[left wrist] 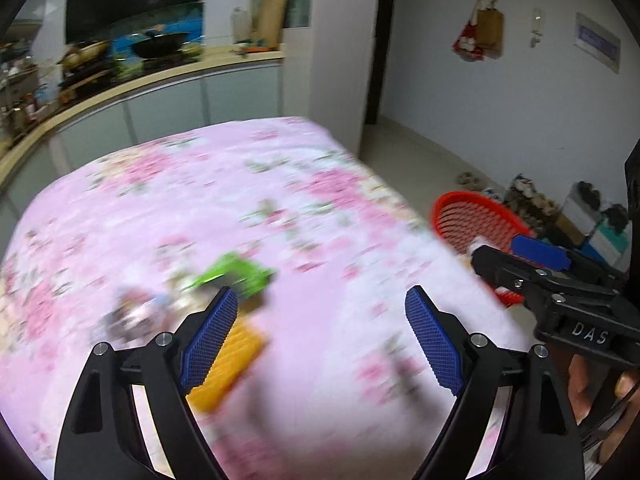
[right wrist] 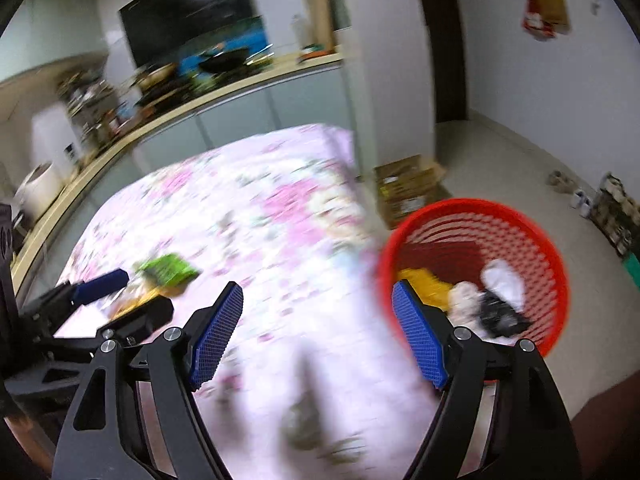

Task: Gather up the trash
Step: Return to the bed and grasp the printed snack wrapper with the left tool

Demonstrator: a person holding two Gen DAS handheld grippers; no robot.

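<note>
Trash on the table [left wrist: 320, 184], pink floral cloth: three blurred pieces near its left edge — green packet [left wrist: 236, 276], yellow packet [left wrist: 236, 356], one dark crumpled wrapper [left wrist: 132, 316]. One red mesh basket [right wrist: 516, 216] on the floor just off the table's right edge, holding yellow, white and black scraps. Kitchen counter [left wrist: 160, 72] behind, with pans. Left gripper [left wrist: 320, 340] and right gripper [right wrist: 316, 332]: jaws wide apart, nothing between them.
</note>
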